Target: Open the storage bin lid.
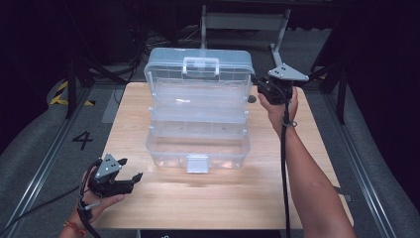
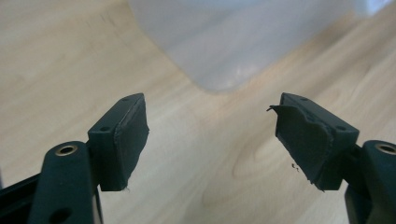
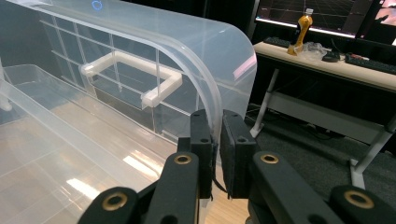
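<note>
Down at the near left corner of the desk [image 1: 198, 193], your left hand-held gripper [image 1: 130, 169] hovers just above the wood with its jaws spread wide and nothing between them. In the left gripper view the two black pads [image 2: 133, 135] stand well apart over bare woodgrain, and a blurred corner of the clear plastic organizer box [image 2: 233, 42] sits just ahead of them. The pad on that view's right looks torn along its edge.

Moving to the middle, the organizer box [image 1: 198, 124] sits on the desk with its tiers fanned open and its lid [image 1: 198, 67] standing up at the far side, the white carry handle [image 1: 200, 65] facing you. A white latch [image 1: 197, 162] hangs at the front of the bottom tray.

Over on the right, your right hand-held gripper [image 1: 255, 79] reaches the lid's right edge. In the right gripper view its jaws are pinched on the lid's curved rim [image 3: 215, 116], with the handle [image 3: 135, 77] off to that view's left. Beyond the desk, a bottle [image 3: 302, 25] stands on a far bench.
</note>
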Action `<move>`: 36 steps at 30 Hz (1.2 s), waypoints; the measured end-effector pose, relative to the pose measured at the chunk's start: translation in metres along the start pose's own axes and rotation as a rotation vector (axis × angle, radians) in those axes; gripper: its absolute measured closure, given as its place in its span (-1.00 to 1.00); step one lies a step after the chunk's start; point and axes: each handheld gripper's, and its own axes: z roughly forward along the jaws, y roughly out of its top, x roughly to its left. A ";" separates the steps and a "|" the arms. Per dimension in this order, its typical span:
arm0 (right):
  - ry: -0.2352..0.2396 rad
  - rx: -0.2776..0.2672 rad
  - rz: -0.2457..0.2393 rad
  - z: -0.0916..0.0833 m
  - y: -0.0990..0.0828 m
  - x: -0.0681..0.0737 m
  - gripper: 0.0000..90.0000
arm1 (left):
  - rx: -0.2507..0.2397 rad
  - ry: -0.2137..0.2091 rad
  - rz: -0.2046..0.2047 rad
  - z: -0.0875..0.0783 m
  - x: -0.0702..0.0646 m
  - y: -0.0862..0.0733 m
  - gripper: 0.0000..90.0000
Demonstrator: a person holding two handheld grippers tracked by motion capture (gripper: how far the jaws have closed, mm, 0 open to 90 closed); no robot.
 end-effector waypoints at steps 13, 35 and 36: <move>0.011 0.011 0.007 0.007 0.003 -0.005 0.87 | 0.123 -0.080 -0.006 0.026 -0.003 -0.028 -0.49; 0.030 0.043 0.045 0.030 0.009 -0.021 0.86 | 0.064 -0.112 -0.002 0.032 -0.004 -0.031 -0.55; 0.031 0.044 0.050 0.031 0.009 -0.022 0.86 | 0.063 -0.112 0.000 0.032 -0.004 -0.031 -0.55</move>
